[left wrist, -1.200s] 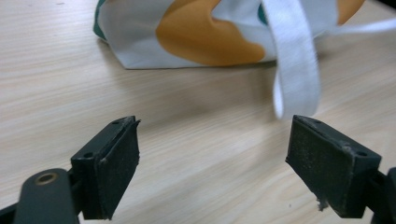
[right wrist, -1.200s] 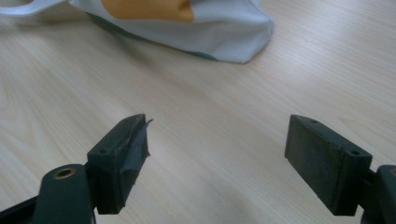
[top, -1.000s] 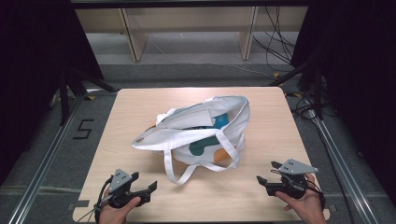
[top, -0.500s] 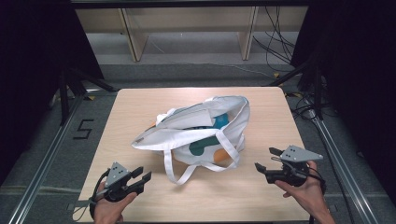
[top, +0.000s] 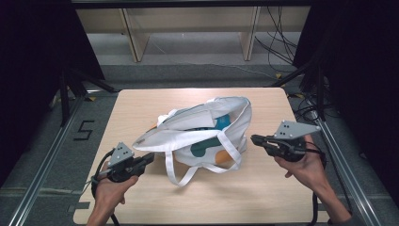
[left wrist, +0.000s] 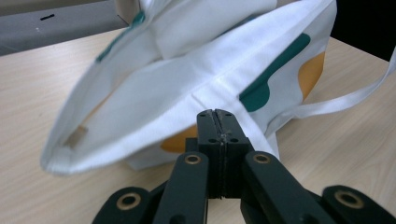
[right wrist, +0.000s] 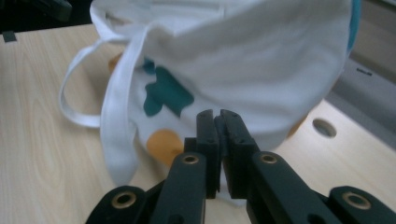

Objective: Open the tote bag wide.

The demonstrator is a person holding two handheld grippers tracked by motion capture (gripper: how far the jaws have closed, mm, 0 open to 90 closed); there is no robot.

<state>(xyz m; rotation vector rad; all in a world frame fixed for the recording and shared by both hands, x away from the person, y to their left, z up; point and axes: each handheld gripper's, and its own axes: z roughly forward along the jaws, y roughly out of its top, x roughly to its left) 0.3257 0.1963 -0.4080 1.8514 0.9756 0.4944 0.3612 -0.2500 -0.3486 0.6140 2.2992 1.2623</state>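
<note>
bag (top: pixel 202 134) lies on its side mid-bench (top: pixel 263 197), long axis running diagonal: flattened near-left end toward the left gripper (top: pixel 149 159), rounded far-right end toward the right gripper (top: pixel 254 139). white canvas with teal and orange patches, one strap (top: pixel 181 175) looping out onto the bench toward the person.

left gripper: jaws pressed together, nothing between them. in the left gripper view the tips (left wrist: pixel 218 116) sit right at the bag's (left wrist: pixel 196 84) lower flap, just under the hem seam; touching or a hair short, can't tell. bag is dead ahead and slightly up from it.

right gripper: jaws nearly together, a thin slit between them, holding nothing. in the right gripper view the tips (right wrist: pixel 217 116) point at the bag's (right wrist: pixel 243 60) bulging side, close but apart in the high view, with a strip of bare bench between. a strap (right wrist: pixel 119 116) hangs down left of its line.

key relation: the two grippers flank the bag on opposite ends of its long axis, both aimed inward. left is the nearer one, effectively at the fabric; right has a short gap to cover.

my read: next move is a two-sided grab on the bag's ends or rim. both grippers need to spread before they can take cloth. left should go for the hem edge right in front of it; right has only smooth bulge ahead, so it probably needs to shift to the rim or strap to get a pinch.
</note>
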